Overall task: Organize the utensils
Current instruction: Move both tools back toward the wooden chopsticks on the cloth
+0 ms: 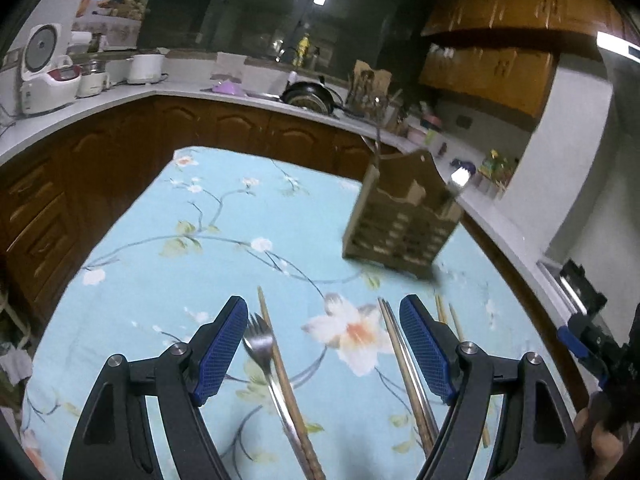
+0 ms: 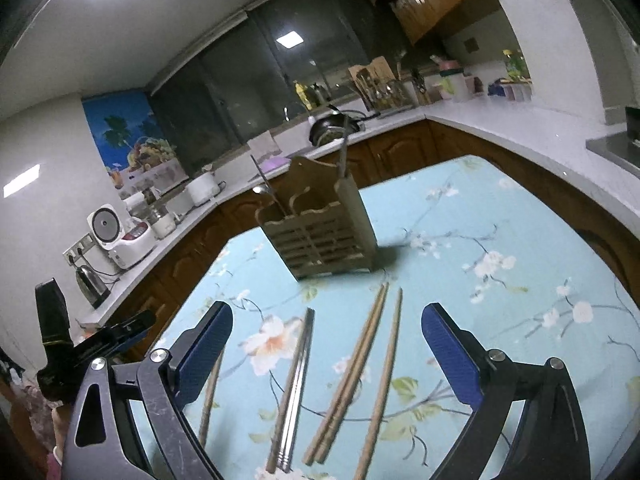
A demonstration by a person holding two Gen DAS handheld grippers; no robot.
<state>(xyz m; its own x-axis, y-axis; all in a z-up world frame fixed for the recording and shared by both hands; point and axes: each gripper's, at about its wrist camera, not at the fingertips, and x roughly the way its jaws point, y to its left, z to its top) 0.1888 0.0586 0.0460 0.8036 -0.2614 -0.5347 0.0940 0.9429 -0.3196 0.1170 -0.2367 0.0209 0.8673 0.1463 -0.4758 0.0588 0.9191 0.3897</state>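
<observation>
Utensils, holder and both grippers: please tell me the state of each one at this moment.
left gripper: open, holding nothing
right gripper: open, holding nothing
wooden holder: upright on the cloth, some utensils already in it
fork: lying flat on the cloth
metal chopsticks: lying flat, side by side
wooden chopsticks: lying flat, loose

The left gripper (image 1: 322, 348) is showing two black arms with round silver screws shining on top. Its fingers (image 1: 222, 350) are wearing bumpy blue pads. Triangle holes are sitting in the black frame at 7 and 5 o'clock. The right gripper (image 2: 326, 354) is looking the same: black arms, silver screws, and dark blue pads (image 2: 450, 354). Little scratches are showing on its left arm.
</observation>
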